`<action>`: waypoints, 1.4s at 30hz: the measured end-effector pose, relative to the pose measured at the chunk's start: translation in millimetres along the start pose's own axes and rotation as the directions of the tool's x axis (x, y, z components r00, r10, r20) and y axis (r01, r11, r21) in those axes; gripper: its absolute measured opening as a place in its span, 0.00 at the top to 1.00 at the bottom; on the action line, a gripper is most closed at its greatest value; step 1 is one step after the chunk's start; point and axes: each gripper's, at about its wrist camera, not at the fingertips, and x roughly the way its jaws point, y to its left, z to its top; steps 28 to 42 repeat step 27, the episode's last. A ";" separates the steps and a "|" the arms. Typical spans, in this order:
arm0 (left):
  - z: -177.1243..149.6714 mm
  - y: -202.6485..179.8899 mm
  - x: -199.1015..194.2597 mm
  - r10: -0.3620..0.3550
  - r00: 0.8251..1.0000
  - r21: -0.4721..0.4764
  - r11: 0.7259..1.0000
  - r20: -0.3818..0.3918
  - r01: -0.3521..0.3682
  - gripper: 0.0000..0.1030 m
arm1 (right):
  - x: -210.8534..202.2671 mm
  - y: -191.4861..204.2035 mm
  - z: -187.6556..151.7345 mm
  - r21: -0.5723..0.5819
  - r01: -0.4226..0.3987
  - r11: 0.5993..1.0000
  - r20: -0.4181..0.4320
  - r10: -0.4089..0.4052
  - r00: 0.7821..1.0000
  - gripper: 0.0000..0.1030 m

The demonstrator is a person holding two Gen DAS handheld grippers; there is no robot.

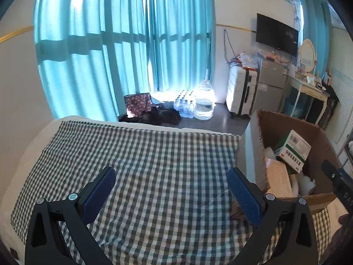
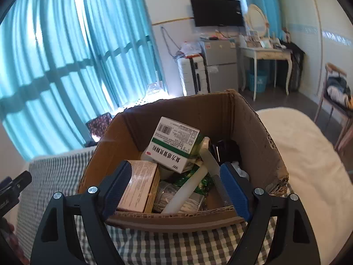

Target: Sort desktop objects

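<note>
A brown cardboard box (image 2: pixel 260 132) stands on the checked cloth (image 1: pixel 154 154). It holds a green-and-white medicine box (image 2: pixel 174 145), a tan box (image 2: pixel 141 185), a white comb (image 2: pixel 209 156), a white tube (image 2: pixel 187 187), a clear jar (image 2: pixel 167 194) and a green packet. My right gripper (image 2: pixel 176 190) is open and empty, hanging over the box's near edge. My left gripper (image 1: pixel 171 190) is open and empty above the bare cloth, left of the box (image 1: pixel 320 137). The medicine box (image 1: pixel 293 150) also shows in the left wrist view.
The cloth covers a white bed (image 2: pixel 308 154). Beyond it are teal curtains (image 1: pixel 110 44), water bottles (image 1: pixel 185 105), a white suitcase (image 1: pixel 240 90), a small fridge (image 2: pixel 220 64), a dressing table (image 2: pixel 264 53), a chair (image 2: pixel 337 92) and a wall TV (image 1: pixel 276 34).
</note>
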 end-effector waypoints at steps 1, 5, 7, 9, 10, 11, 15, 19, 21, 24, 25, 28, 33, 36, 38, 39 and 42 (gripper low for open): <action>-3.2 2.3 0.7 -0.003 1.000 -0.007 1.000 -0.010 0.003 0.00 | 0.0 3.2 -0.8 0.000 0.006 1.000 0.004 -0.006 1.000 0.18; -5.0 8.2 6.8 0.005 1.000 -0.008 1.000 -0.024 -0.005 0.00 | 10.9 8.8 -7.1 0.019 -0.018 1.000 -0.021 0.019 1.000 0.17; -6.5 8.2 8.0 0.007 1.000 -0.005 1.000 -0.015 -0.007 0.00 | 14.8 19.1 -9.9 -0.065 -0.014 0.998 -0.019 0.012 1.000 0.17; -7.7 11.7 13.4 -0.005 1.000 -0.004 1.000 -0.026 0.005 0.00 | 16.4 30.5 -15.2 -0.141 0.002 0.990 0.000 -0.002 1.000 0.17; -8.4 11.1 16.0 -0.005 0.999 -0.005 1.000 -0.032 0.005 0.00 | 18.2 33.9 -16.9 -0.165 0.007 0.986 -0.001 -0.008 1.000 0.16; -8.4 10.9 19.0 -0.007 0.999 -0.004 1.000 -0.041 0.007 0.00 | 20.5 36.5 -17.8 -0.176 0.008 0.984 -0.008 -0.009 1.000 0.16; -8.6 9.8 23.1 -0.027 0.999 0.003 1.000 -0.046 0.027 0.00 | 27.7 35.3 -18.2 -0.149 0.001 0.989 -0.025 -0.004 1.000 0.16; -7.7 12.1 28.1 -0.058 0.997 -0.024 0.998 -0.051 0.057 0.00 | 34.3 28.2 -17.6 -0.107 -0.007 0.994 -0.047 0.002 0.999 0.16; -9.9 13.0 32.2 -0.072 0.994 -0.051 0.996 -0.079 0.068 0.00 | 36.0 27.0 -18.6 -0.097 -0.006 0.995 -0.055 0.001 0.998 0.16; -10.7 13.7 39.1 -0.062 0.990 -0.056 0.997 -0.127 0.055 0.00 | 38.4 25.3 -19.5 -0.089 -0.005 0.996 -0.067 -0.001 0.998 0.16; -10.6 14.2 39.0 -0.050 0.991 -0.047 0.998 -0.126 0.045 0.00 | 38.5 25.8 -19.7 -0.089 -0.002 0.996 -0.068 -0.004 0.998 0.16; -10.6 13.5 37.3 -0.034 0.992 -0.029 0.999 -0.120 0.031 0.00 | 38.6 26.1 -20.4 -0.090 0.003 0.996 -0.072 -0.010 0.997 0.16; -10.6 13.5 37.3 -0.034 0.992 -0.029 0.999 -0.120 0.031 0.00 | 38.6 26.1 -20.4 -0.090 0.003 0.996 -0.072 -0.010 0.997 0.16; -10.6 13.5 37.3 -0.034 0.992 -0.029 0.999 -0.120 0.031 0.00 | 38.6 26.1 -20.4 -0.090 0.003 0.996 -0.072 -0.010 0.997 0.16; -10.6 13.5 37.3 -0.034 0.992 -0.029 0.999 -0.120 0.031 0.00 | 38.6 26.1 -20.4 -0.090 0.003 0.996 -0.072 -0.010 0.997 0.16; -10.6 13.5 37.3 -0.034 0.992 -0.029 0.999 -0.120 0.031 0.00 | 38.6 26.1 -20.4 -0.090 0.003 0.996 -0.072 -0.010 0.997 0.16; -10.6 13.5 37.3 -0.034 0.992 -0.029 0.999 -0.120 0.031 0.00 | 38.6 26.1 -20.4 -0.090 0.003 0.996 -0.072 -0.010 0.997 0.16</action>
